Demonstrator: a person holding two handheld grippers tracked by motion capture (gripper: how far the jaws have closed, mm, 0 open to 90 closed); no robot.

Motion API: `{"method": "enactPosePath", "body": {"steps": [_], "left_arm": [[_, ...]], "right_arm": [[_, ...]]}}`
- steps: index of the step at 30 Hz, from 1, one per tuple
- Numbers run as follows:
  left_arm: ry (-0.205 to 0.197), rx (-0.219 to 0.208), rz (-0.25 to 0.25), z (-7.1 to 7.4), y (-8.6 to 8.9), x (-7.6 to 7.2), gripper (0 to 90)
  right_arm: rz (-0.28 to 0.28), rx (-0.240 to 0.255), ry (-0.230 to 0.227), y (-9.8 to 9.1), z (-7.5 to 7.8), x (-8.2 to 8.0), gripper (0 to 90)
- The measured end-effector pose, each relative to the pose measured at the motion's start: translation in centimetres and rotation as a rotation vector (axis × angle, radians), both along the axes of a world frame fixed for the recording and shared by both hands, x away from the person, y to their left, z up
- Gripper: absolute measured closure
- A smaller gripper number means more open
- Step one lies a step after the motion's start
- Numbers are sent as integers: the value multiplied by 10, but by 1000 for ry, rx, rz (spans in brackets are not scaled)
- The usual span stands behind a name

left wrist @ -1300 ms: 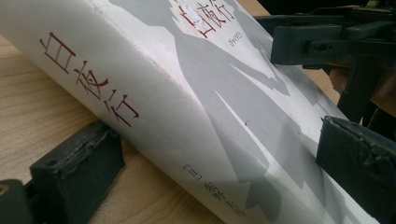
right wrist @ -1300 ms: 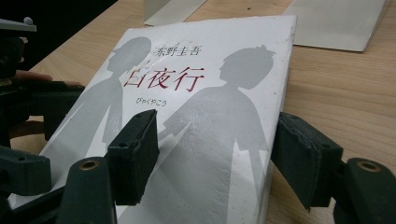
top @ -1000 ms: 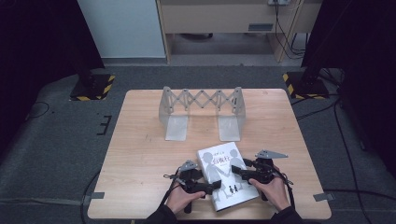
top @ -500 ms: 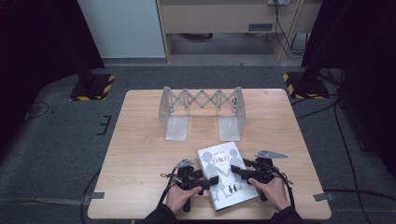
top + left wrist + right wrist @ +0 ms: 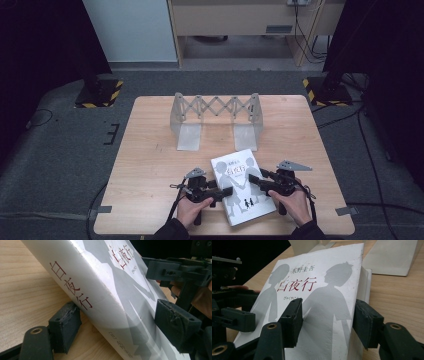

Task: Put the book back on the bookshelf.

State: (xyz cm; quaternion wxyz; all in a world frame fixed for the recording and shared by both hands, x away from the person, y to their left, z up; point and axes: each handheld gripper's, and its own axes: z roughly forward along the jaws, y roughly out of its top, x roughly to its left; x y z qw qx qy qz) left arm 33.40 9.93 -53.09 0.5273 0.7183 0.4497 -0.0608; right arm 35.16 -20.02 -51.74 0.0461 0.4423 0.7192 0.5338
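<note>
A white book with grey silhouettes and red title characters lies near the front edge of the wooden surface, between the person's two hands. The left gripper meets the book at its spine side — jaws spread, one pad under the spine, the other over the cover. The right gripper reaches in from the opposite side, jaws likewise spread — one over the cover, one beyond the page edge. Farther back stands a grey expandable bookend rack, well apart from the book.
</note>
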Motion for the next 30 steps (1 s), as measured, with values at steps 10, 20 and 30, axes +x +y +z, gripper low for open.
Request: {"method": "enactPosePath", "body": {"steps": [10,20,30], "left_arm": [[-43,-72,15,3,2,1,258],[-117,-65,23,14,3,4,260],[-110,-164,40,16,1,3,353]], "right_arm": [[15,15,-60,0,7,-3,474],[32,49,-133,2,14,-6,529],[86,93,-124,11,17,-6,523]]}}
